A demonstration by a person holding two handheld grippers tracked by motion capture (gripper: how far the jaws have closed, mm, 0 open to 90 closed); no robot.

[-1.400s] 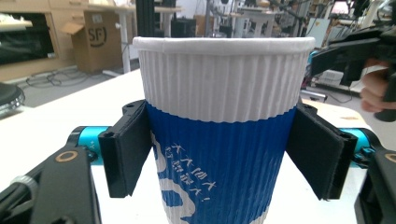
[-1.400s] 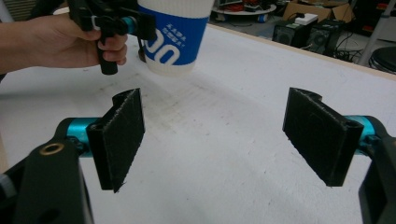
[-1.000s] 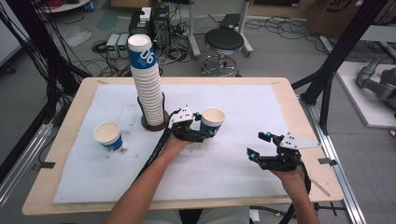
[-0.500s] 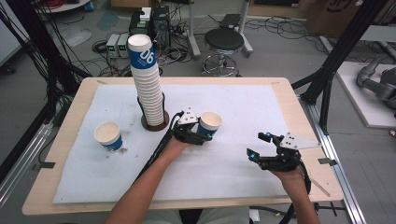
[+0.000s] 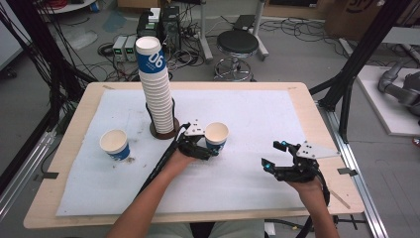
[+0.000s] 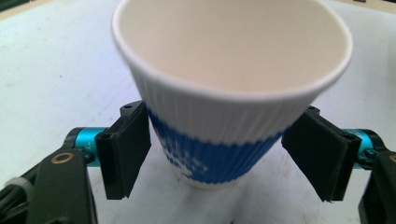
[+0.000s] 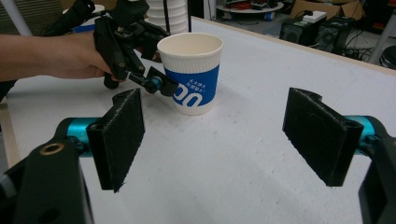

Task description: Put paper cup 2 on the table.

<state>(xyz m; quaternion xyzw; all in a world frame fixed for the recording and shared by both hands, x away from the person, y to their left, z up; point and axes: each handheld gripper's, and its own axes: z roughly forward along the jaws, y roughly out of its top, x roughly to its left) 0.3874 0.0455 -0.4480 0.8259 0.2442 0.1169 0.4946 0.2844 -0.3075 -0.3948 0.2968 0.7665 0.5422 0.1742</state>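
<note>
I see my left gripper [image 5: 210,148] held out over the middle of the table, its forearm [image 5: 148,198] coming in bare from the bottom edge and angling up to the right. Its jaws have just been opening and now stand a little apart from what sits between them, pads clear on both sides in the left gripper view. My right gripper [image 5: 275,156] hovers low at the right side, pointing left, jaws spread wide with nothing between them. The right hand [image 5: 309,186] grips it from behind.
</note>
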